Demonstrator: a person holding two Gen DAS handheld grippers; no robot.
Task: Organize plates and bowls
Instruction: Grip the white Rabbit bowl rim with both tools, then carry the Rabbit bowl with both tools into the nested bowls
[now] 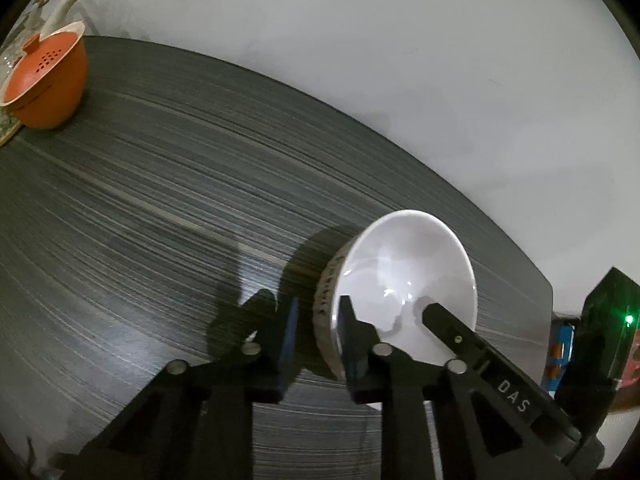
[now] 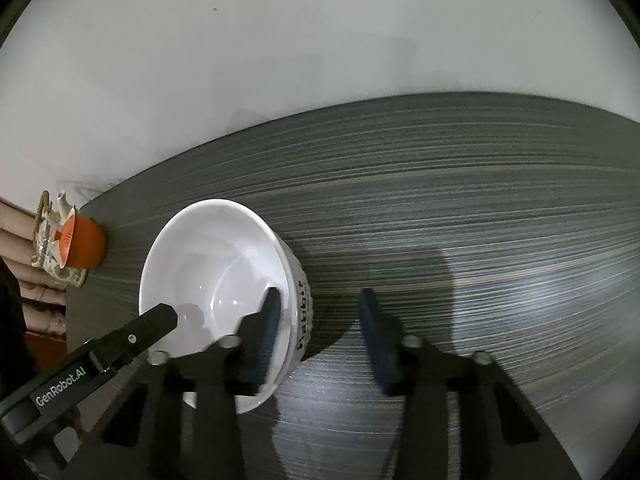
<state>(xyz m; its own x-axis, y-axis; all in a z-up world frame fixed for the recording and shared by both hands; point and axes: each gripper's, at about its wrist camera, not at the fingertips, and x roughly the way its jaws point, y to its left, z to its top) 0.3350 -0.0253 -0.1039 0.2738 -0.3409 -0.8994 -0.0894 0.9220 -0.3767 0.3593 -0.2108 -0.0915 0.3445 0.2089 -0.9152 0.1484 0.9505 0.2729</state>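
Observation:
A white bowl (image 1: 404, 276) with dark lettering on its outer wall stands on the dark striped table (image 1: 160, 184). My left gripper (image 1: 318, 316) is open, its two fingers astride the bowl's left rim, one outside and one inside. In the right wrist view the same bowl (image 2: 216, 272) is at the lower left. My right gripper (image 2: 318, 312) is open, its left finger inside the bowl and its right finger outside on the table side. Each gripper's finger shows reaching into the bowl in the other's view.
An orange lidded pot (image 1: 44, 76) with a white teapot (image 1: 60, 12) behind it stands at the table's far left corner; the pot also shows in the right wrist view (image 2: 82, 248). A white wall runs behind the table. A dark device with a green light (image 1: 608, 332) is at the right.

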